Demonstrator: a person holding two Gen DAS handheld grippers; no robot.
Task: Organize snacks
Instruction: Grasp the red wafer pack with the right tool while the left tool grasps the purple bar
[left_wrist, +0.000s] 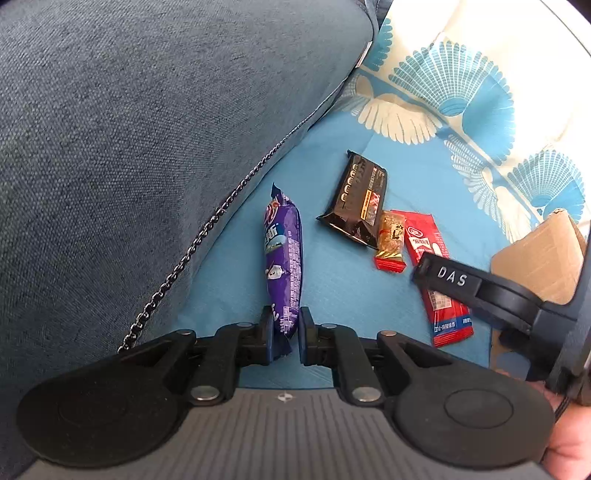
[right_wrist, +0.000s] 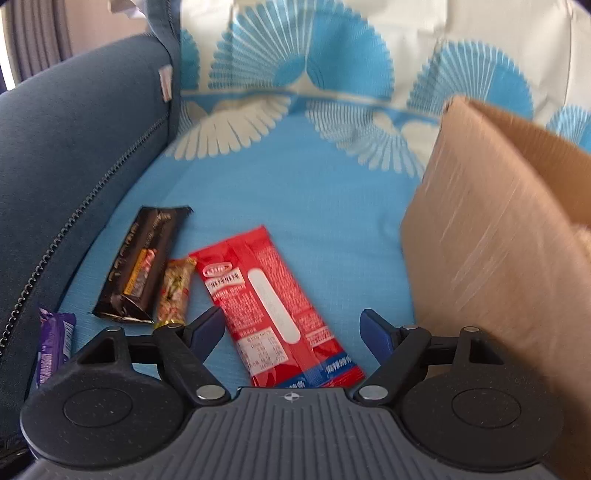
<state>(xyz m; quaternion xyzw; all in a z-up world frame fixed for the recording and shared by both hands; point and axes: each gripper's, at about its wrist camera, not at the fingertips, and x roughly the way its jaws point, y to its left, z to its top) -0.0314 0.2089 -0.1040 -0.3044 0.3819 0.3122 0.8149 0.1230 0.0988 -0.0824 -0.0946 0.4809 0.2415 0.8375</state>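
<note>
My left gripper (left_wrist: 286, 325) is shut on the near end of a purple snack pack (left_wrist: 282, 254), which lies lengthwise on the blue sheet (left_wrist: 343, 295). To its right lie a black bar (left_wrist: 356, 199), a small gold-and-red candy (left_wrist: 390, 240) and a long red pack (left_wrist: 439, 295). My right gripper (right_wrist: 291, 326) stands open just above the red pack (right_wrist: 273, 306), one finger on each side of it, pads apart from the wrapper. In the right wrist view the black bar (right_wrist: 142, 266) and the candy (right_wrist: 175, 291) lie to the left, with the purple pack (right_wrist: 53, 343) at the far left.
A cardboard box (right_wrist: 498, 240) stands close on the right, its wall beside my right gripper. A grey-blue cushion (left_wrist: 129, 147) with a zipper rises on the left. A patterned blue-and-cream cloth (right_wrist: 295, 55) covers the back. A hand (left_wrist: 569, 443) shows at the left view's lower right.
</note>
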